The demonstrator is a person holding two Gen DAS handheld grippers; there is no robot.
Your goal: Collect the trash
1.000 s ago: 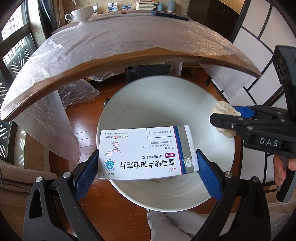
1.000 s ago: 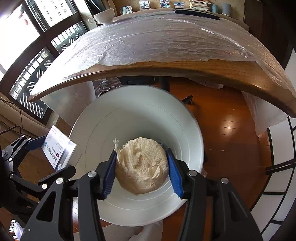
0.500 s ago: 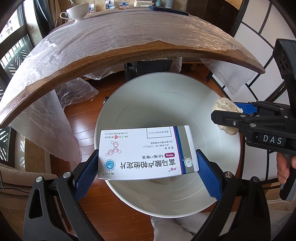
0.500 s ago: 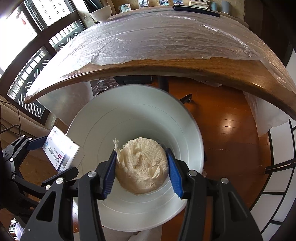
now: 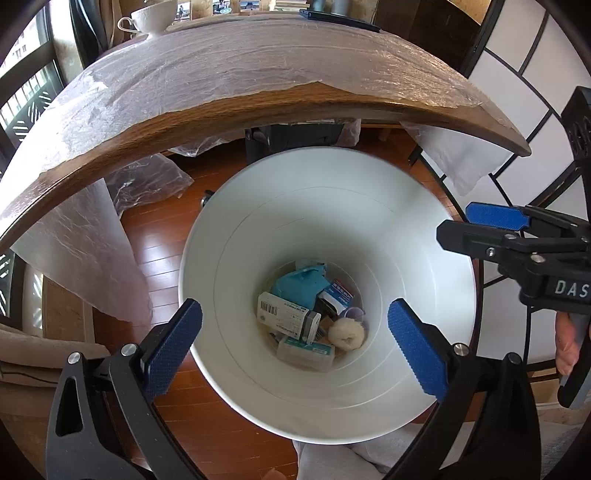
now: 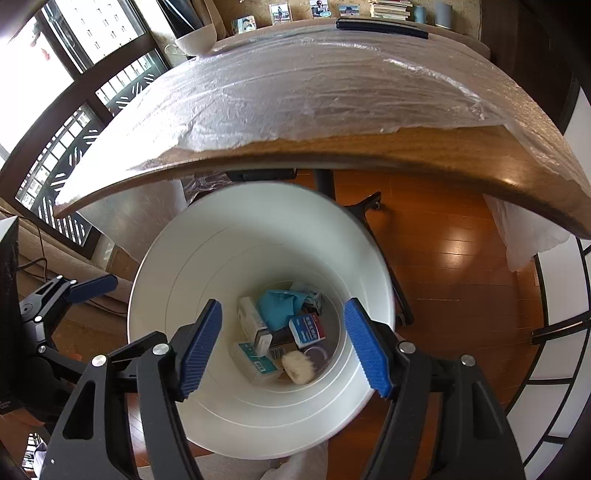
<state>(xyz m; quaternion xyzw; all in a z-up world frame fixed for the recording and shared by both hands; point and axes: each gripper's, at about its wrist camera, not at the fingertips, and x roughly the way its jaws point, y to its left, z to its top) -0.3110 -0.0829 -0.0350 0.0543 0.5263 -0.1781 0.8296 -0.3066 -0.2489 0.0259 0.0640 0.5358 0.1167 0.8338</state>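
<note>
Left wrist view, nearest first: my left gripper (image 5: 294, 343) has its blue-padded jaws spread wide with nothing between them, hanging over the round white plastic bin (image 5: 236, 221). From the right wrist view, my right gripper (image 6: 283, 345) has just been opening; its jaws stand apart, also with nothing between them. Down at the bin's bottom lie the crumpled cream paper ball (image 5: 346, 332) and the white cardboard medicine box (image 5: 286, 318), among a teal wad and other small packets. So I judge the drop step done for both pieces. Beyond the bin is the wooden floor, then the curved wooden table (image 5: 258, 107) under its clear plastic sheet, with a white teacup (image 5: 153, 18) at the far edge. Next I would lift both grippers clear of the rim and look over the table for more trash.
</note>
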